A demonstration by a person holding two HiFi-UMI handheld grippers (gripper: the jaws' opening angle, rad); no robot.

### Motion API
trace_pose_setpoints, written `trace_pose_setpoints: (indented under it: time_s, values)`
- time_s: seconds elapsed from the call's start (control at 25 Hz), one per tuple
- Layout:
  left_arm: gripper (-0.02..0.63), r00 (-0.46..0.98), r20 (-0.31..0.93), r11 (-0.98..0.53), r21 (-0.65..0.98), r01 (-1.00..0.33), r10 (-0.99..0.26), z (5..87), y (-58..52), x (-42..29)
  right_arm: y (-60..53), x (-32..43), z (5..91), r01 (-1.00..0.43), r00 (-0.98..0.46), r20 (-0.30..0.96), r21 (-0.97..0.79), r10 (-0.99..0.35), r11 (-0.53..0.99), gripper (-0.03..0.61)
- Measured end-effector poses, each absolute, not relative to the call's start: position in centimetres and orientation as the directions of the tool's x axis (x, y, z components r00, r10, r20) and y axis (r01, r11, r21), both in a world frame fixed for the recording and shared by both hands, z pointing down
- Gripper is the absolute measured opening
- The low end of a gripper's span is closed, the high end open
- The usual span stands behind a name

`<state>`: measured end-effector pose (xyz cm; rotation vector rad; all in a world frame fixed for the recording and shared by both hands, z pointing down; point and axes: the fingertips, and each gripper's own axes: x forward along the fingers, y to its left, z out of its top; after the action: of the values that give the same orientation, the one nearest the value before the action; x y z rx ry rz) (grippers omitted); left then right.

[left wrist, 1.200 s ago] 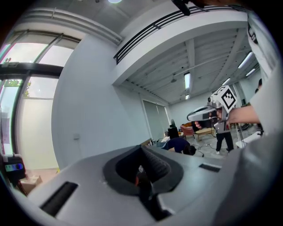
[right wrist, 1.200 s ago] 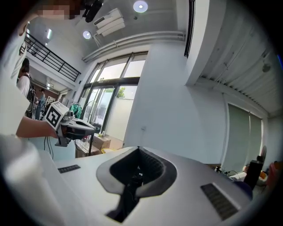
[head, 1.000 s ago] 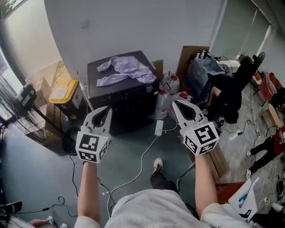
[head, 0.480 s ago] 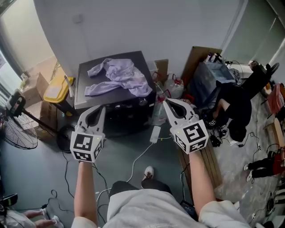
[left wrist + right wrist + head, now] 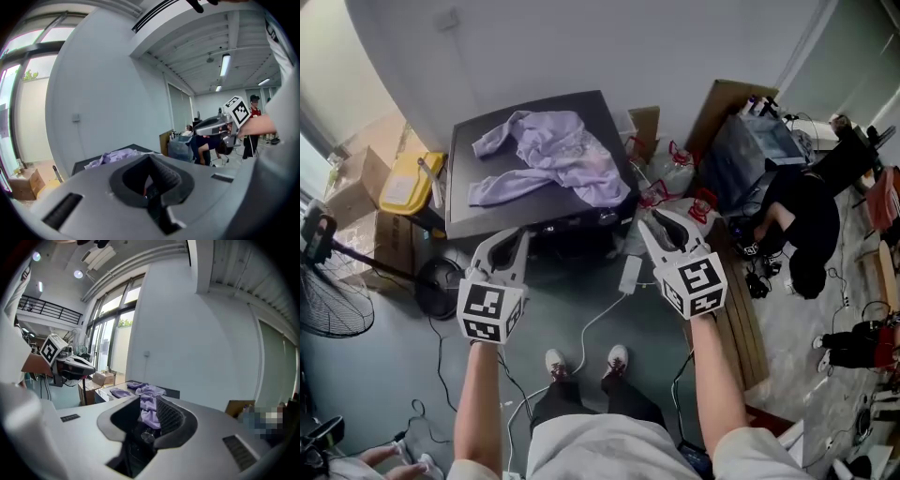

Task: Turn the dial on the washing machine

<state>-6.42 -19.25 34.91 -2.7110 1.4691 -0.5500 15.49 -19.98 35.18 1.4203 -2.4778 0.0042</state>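
Starting at the left of the head view, the left gripper (image 5: 517,236) hangs low in front of the boxy black washing machine (image 5: 487,202). Its jaws are clenched tip to tip, with nothing between them.

The machine stands against the pale wall in the upper middle of that view. A crumpled lavender garment (image 5: 548,155) is spread across its flat dark lid. The control panel runs along the front edge, in shadow.

Further right, the right gripper (image 5: 652,220) points at the machine's front right corner, near the panel but not touching it. Its jaws are opening a little and nothing is between the pads. Through that gap the right gripper view shows a small round silvery knob (image 5: 147,436) on the dark front, which I take to be the dial. It looks like a short metal-capped cylinder. Its markings and setting are too small to read.

As I judge it, the task has barely begun. No gripper is on the dial, so reaching, gripping and turning it are all still to do.
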Motion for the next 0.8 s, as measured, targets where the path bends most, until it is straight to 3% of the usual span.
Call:
trace_pose_setpoints:
  time_s: [0.24, 0.8]
  values:
    - [0.014, 0.493, 0.377, -0.575, -0.141, -0.806, -0.784, 40.3, -21.9, -8.7, -24.3, 13.5, 44.0, -0.853, -0.463, 0.363, 0.063, -0.808, 0.517, 0.188]
    - [0.014, 0.509, 0.424, -0.585, -0.061, -0.809, -0.749, 48.0, -25.1, -8.8, -31.2, 11.9, 58.6, -0.912, -0.355, 0.505, -0.002, -0.787, 0.41, 0.29]
